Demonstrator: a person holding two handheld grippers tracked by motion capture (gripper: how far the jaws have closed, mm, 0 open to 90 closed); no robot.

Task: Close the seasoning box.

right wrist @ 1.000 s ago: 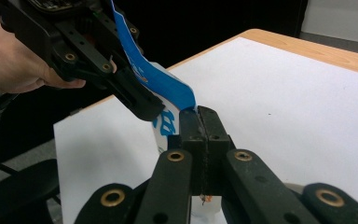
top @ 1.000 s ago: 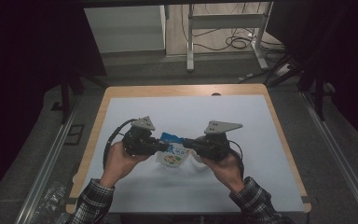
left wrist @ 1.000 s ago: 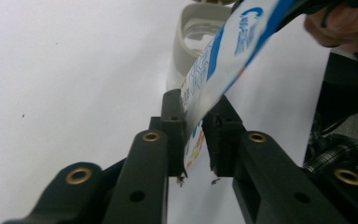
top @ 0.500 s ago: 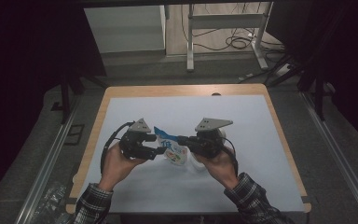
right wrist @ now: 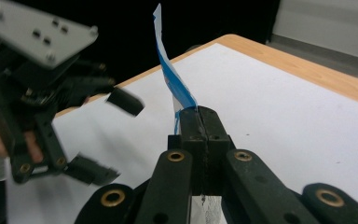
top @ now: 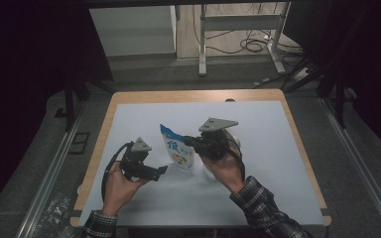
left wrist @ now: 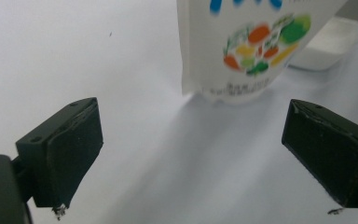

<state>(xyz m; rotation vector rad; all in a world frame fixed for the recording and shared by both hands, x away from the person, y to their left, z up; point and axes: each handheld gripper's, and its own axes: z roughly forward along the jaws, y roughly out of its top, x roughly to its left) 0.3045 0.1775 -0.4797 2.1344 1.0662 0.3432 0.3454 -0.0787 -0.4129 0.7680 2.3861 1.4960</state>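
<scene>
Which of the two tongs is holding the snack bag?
The right tongs, pinched shut on the bag's top edge. The left tongs are wide open, with nothing between them, away from the bag.

Lab, dark curtains, floor cables

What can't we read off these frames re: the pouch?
- Pouch top: cut off by the upper edge, left gripper view.
- Pouch print: too small to read, high view.
- Gripped pouch edge: hidden between the right gripper jaws.
- Left gripper: motion-blurred, right gripper view.
</scene>
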